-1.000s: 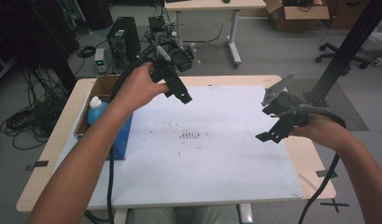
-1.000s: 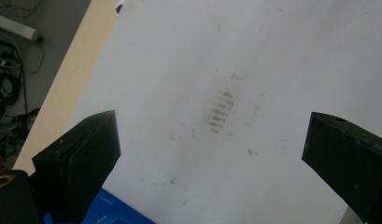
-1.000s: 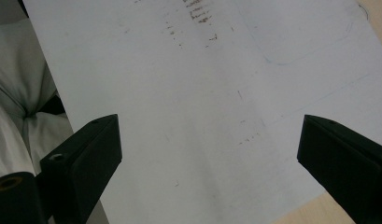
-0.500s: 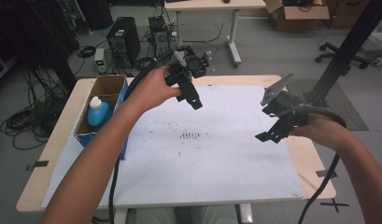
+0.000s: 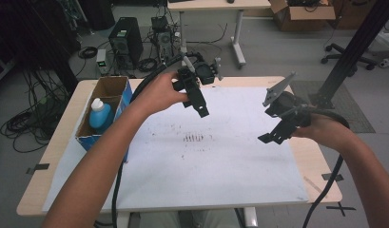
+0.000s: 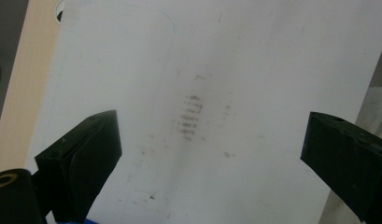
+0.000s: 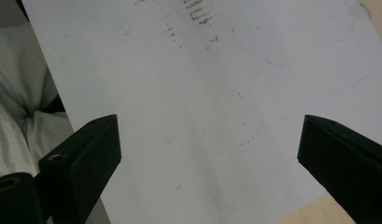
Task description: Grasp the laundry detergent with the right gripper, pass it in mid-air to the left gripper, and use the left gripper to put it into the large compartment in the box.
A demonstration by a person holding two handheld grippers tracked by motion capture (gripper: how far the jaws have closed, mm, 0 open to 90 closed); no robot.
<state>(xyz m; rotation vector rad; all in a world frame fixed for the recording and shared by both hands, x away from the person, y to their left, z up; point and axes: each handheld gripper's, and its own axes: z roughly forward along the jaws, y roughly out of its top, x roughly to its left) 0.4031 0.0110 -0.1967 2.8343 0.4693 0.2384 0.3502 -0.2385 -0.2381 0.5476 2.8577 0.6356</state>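
Note:
My left gripper point(image 5: 200, 105) hangs above the far middle of a white sheet point(image 5: 220, 161) that covers the table, its jaws tilted down toward the sheet. In the left gripper view the gripper point(image 6: 209, 149) is open wide with nothing between the jaws, over a patch of dark smudges point(image 6: 188, 116). My right gripper point(image 5: 276, 134) hovers above the sheet's right side, also open and empty. The right gripper view looks down between its jaws point(image 7: 209, 149) at bare white sheet near the table's front edge.
A cardboard box point(image 5: 117, 86) stands on the table's left side with a blue bottle point(image 5: 100, 115) inside. Wooden table edge point(image 5: 320, 185) shows around the sheet. Computers, cables and a chair sit on the floor beyond. The person's white clothing point(image 7: 20, 93) is by the front edge.
My left gripper has moved right, away from the box and out over the sheet's far middle. The right gripper has stayed where it was.

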